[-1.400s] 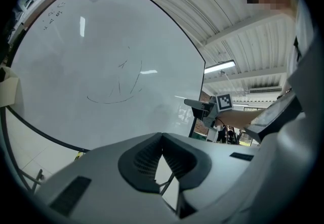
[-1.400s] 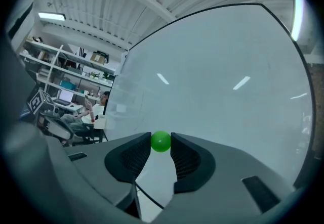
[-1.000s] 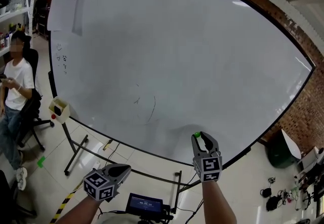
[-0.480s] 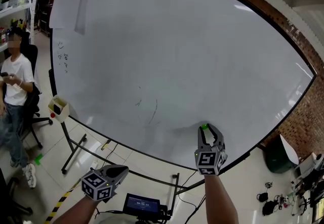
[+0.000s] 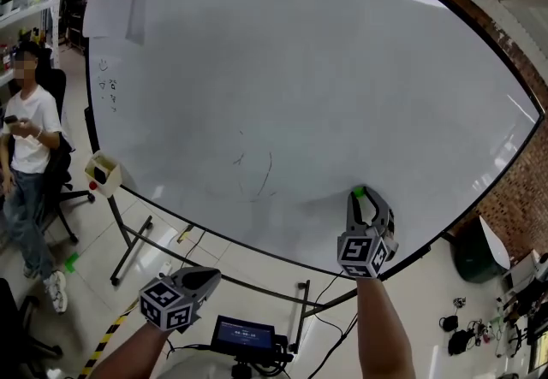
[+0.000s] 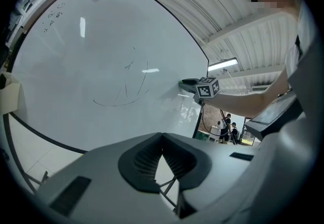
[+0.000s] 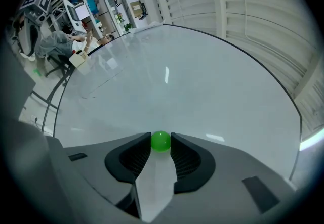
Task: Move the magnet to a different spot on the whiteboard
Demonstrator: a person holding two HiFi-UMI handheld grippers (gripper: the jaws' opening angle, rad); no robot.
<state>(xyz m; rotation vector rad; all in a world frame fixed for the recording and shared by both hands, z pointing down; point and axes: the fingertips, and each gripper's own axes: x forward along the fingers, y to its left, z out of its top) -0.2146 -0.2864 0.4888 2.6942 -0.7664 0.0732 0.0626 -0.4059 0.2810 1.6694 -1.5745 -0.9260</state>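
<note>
At the lower right of the head view, the right gripper (image 5: 360,198) clamps the small round green magnet (image 7: 161,141) between its part-spread jaws at the large white whiteboard's (image 5: 300,69) lower edge, while the left gripper (image 5: 205,280), at the lower left, is closed on nothing.

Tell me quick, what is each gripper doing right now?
Left gripper: closed, nothing in it.
Right gripper: closed on the green magnet.
</note>
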